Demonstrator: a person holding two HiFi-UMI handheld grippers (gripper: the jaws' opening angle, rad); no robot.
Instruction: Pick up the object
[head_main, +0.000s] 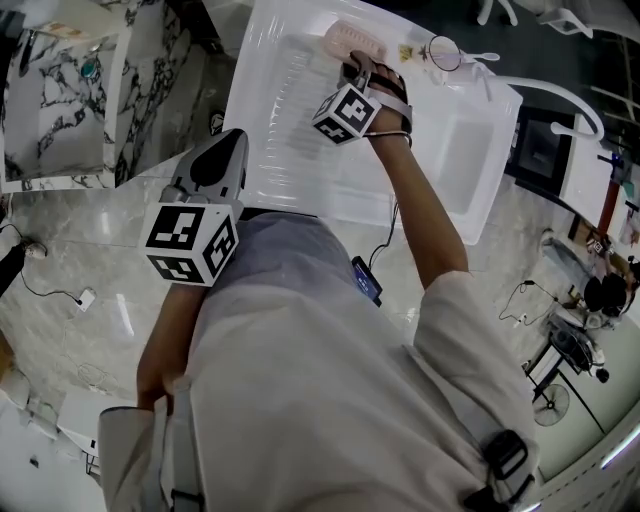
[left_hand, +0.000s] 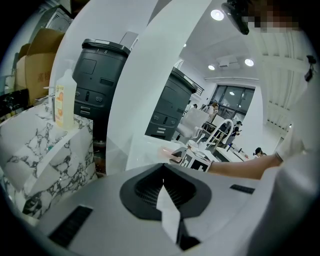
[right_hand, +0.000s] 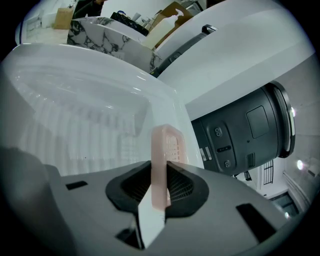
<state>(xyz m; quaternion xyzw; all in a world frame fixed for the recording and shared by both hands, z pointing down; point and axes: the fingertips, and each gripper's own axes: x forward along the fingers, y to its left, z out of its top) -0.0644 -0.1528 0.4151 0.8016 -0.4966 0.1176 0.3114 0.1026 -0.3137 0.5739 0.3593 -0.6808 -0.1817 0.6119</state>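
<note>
The object is a flat pink plastic piece with a slotted face, standing on edge between the jaws of my right gripper, which is shut on it. In the head view the pink piece sticks out past the right gripper at the far edge of the white sink. The left gripper view shows that hand and its marker cube far off. My left gripper hangs close to my body at the sink's near left corner. Its jaws meet with nothing between them.
The sink has a ribbed drainboard and a deeper basin to the right, with a white tap beside it. A marble-patterned counter carrying a soap bottle stands at the left. A dark grey machine sits behind the sink.
</note>
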